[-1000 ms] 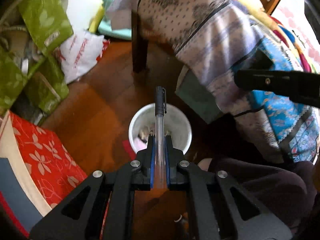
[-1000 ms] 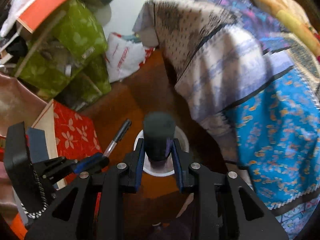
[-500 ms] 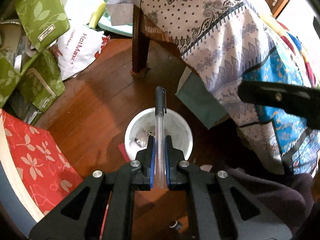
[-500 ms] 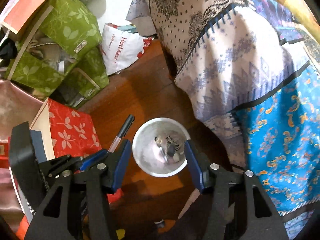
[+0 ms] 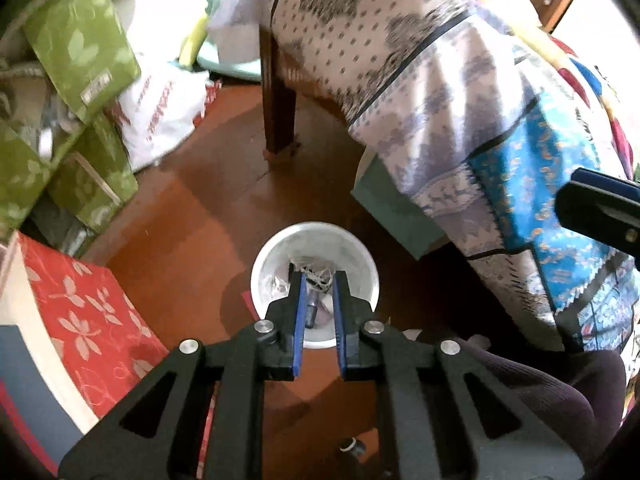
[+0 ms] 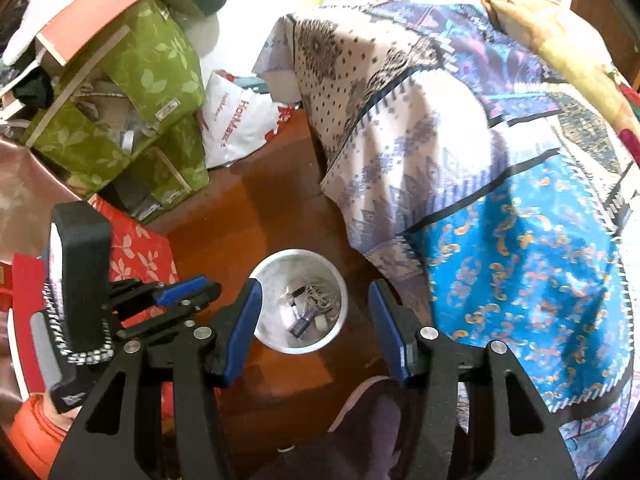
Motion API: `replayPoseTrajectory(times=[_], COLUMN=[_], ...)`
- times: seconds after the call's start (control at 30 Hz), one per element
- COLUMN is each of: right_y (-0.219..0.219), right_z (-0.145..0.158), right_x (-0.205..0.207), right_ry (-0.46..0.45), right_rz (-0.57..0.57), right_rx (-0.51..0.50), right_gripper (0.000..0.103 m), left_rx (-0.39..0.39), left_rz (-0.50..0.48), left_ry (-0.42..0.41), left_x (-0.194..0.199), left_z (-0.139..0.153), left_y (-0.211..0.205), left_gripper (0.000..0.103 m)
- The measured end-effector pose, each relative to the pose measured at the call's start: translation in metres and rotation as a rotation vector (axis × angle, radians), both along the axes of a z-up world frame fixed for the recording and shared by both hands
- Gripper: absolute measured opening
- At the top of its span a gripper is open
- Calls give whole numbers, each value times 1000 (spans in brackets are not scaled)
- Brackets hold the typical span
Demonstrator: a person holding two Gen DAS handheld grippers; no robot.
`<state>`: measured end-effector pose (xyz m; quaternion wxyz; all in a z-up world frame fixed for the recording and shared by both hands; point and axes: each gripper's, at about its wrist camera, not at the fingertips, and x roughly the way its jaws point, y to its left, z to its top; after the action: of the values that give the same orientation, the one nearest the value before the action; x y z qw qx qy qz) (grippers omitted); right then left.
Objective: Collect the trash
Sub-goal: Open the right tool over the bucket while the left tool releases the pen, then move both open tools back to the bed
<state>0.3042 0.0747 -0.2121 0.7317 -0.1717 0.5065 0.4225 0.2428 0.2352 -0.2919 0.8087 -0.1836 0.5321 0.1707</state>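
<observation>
- Trash sits in the white bin (image 6: 301, 300) on the wooden floor (image 5: 192, 216): a dark pen-like piece (image 6: 301, 325) and tangled scraps at the bottom.
- My left tongs (image 5: 319, 312) hang right over the bin mouth, jaws slightly parted, nothing between them.
- My right tongs (image 6: 314, 330) are spread wide, empty, framing the bin from above.
- Patterned cloth (image 6: 460, 140) drapes beside the bin; green bags (image 6: 152, 80) and a red floral box (image 5: 80, 304) stand to the left.
</observation>
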Motion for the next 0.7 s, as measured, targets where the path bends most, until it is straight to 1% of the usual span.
replayPoseTrajectory(times=[0.03,0.1,0.17,0.33,0.37,0.47,0.57,0.7], right_y=[-3,-13,-22,-56,-64,-86,-111,-148], right_z=[4,13,21,50,56,71,84,99], right_x=[0,2,4,11,13,19,27,40], right_ry=[-8,-19,-28,-79,-93,-119,-144,-198], right_rz=[-4,-18,-34,-82,-94,-128,-168,-232], right_rx=[8,28,46,97,106,134,164,184], right_gripper=[52,52,52,52,52,52,52,52], left_rx=[13,33,53,96,107,134,133,121], left_rz=[-5,-17,-24,-52,-58,-72,-108,-160], left_ry=[-11,-45,-80,-167,-190,-233,-272,-301], left_x=[-1,-3,-5,2,5,15,35,63], left_z=[8,28,46,92,102,121,137,149], left_y=[-3,-11,-18,-44,-51,-68,-90,-118], left_gripper=[16,24,29,32,34,45,47,47])
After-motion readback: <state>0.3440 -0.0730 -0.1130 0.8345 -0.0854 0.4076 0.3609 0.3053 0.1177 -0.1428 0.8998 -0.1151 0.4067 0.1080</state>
